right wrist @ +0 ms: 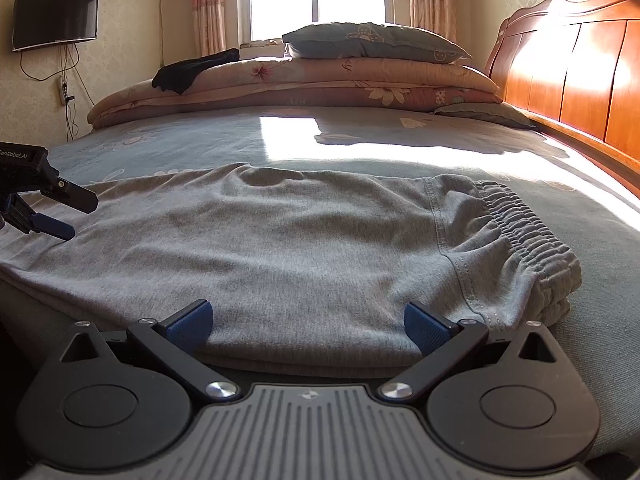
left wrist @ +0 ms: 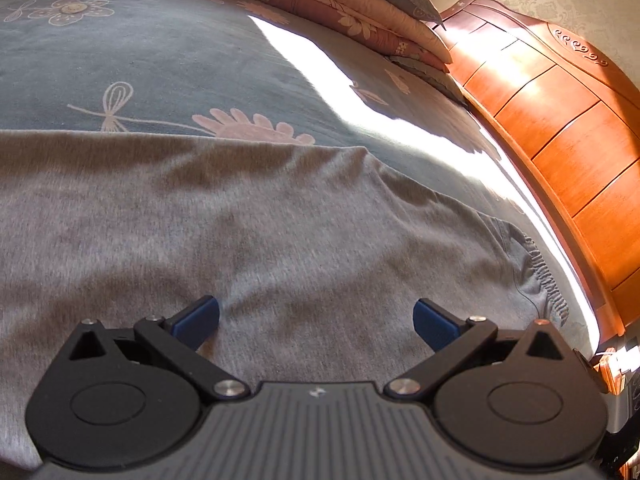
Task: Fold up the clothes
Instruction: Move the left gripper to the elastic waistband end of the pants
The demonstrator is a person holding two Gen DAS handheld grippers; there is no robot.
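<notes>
Grey sweatpants (right wrist: 304,240) lie flat on the bed, folded lengthwise, with the gathered elastic waistband (right wrist: 524,224) at the right. In the left wrist view the same grey pants (left wrist: 200,232) fill the lower half, waistband (left wrist: 544,276) at the right. My left gripper (left wrist: 316,320) hovers open just over the cloth, nothing between its blue pads; it also shows at the left edge of the right wrist view as the left gripper (right wrist: 76,216), near the leg part. My right gripper (right wrist: 306,322) is open at the near folded edge of the pants, close to the waistband end.
The bed has a blue flowered sheet (right wrist: 180,140). Folded quilts (right wrist: 300,84) and a pillow (right wrist: 372,42) are stacked at the far side, with a dark garment (right wrist: 192,70) on them. An orange wooden headboard (right wrist: 580,68) runs along the right. A wall TV (right wrist: 54,18) hangs far left.
</notes>
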